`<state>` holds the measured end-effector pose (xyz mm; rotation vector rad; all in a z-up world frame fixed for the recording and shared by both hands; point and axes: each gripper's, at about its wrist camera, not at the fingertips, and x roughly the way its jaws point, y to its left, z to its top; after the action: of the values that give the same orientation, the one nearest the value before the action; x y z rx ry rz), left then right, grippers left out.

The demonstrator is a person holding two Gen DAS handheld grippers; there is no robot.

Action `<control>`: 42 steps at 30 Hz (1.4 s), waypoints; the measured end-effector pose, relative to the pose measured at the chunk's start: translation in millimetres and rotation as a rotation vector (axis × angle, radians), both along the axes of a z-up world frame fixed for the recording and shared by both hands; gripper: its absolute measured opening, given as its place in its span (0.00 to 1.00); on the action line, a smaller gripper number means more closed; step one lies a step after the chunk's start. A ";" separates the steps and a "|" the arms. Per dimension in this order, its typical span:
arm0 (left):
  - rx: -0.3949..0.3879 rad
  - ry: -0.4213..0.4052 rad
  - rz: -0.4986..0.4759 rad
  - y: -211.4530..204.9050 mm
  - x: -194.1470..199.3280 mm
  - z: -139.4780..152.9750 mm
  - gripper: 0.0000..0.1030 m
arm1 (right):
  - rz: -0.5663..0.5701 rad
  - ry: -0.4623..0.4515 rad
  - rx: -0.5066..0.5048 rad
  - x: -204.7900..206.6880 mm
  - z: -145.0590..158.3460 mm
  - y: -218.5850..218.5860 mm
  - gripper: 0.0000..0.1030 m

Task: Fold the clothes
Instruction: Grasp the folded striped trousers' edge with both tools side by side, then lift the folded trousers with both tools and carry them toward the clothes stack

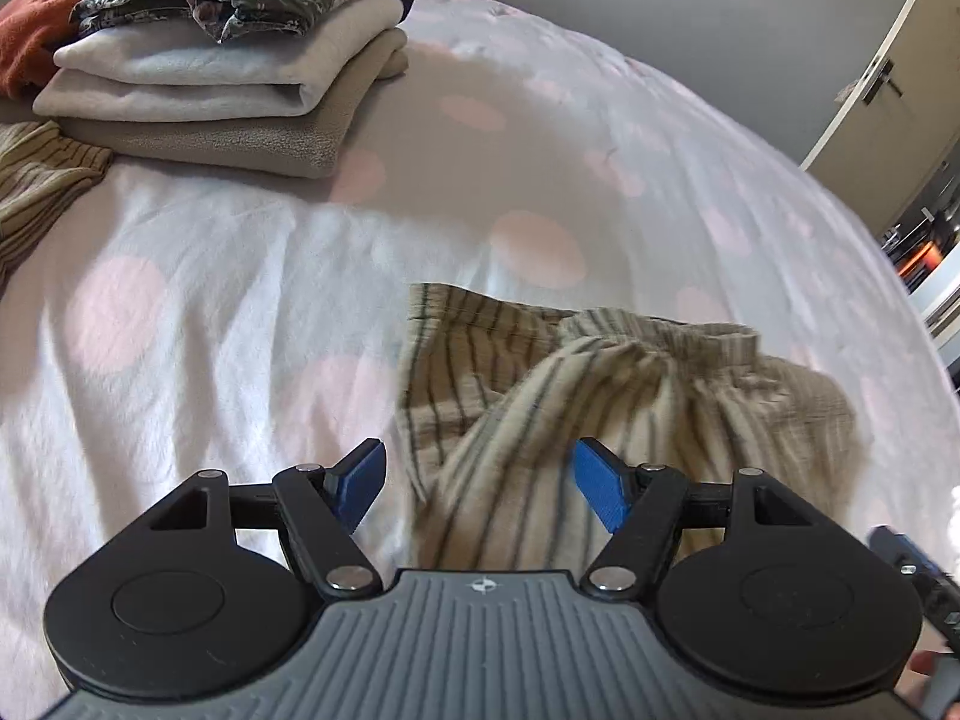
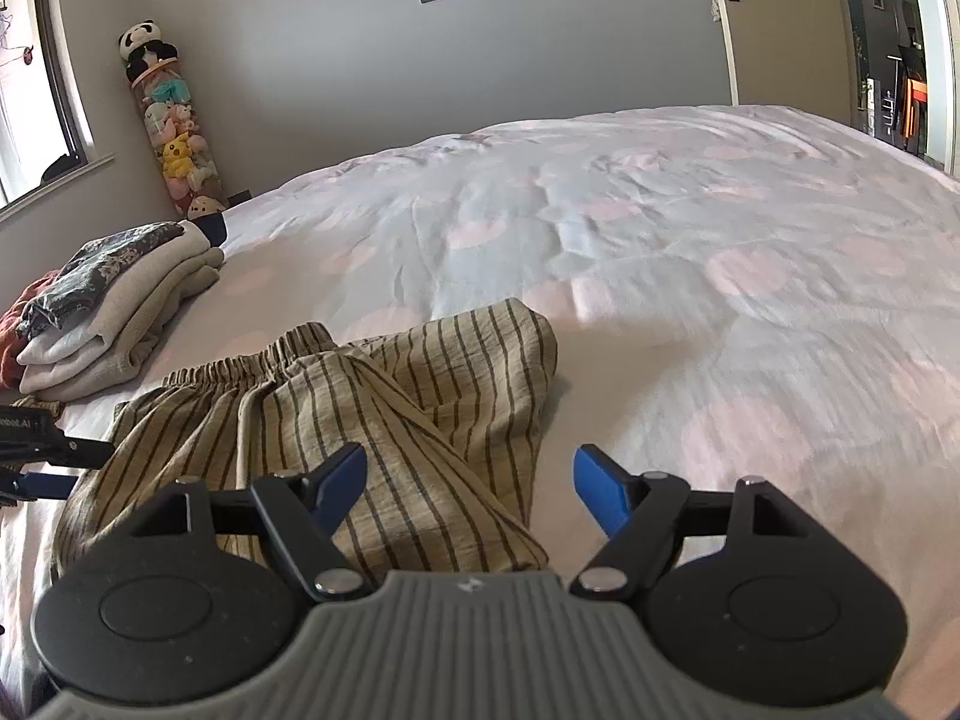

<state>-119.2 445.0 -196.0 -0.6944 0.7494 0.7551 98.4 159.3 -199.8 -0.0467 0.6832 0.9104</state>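
Beige shorts with dark stripes and an elastic waistband lie crumpled on the bed; they also show in the right wrist view. My left gripper is open, its blue fingers apart just above the near edge of the shorts. My right gripper is open and empty, over the shorts' near right corner. The left gripper's tip shows at the left edge of the right wrist view.
A stack of folded clothes, also seen in the right wrist view, sits at the bed's far left, a floral garment on top. Another striped garment lies beside it. The white bedspread with pink dots spreads right. A plush-toy tube stands by the wall.
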 end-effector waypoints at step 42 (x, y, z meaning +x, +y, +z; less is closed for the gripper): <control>0.108 -0.072 -0.132 4.2 20.1 -16.6 0.05 | 0.222 -0.257 -0.378 -7.1 -17.7 132.6 0.08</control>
<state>-99.1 449.2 -212.6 -0.5665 0.6771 0.6420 91.3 291.9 -217.4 -0.5769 0.6082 0.9556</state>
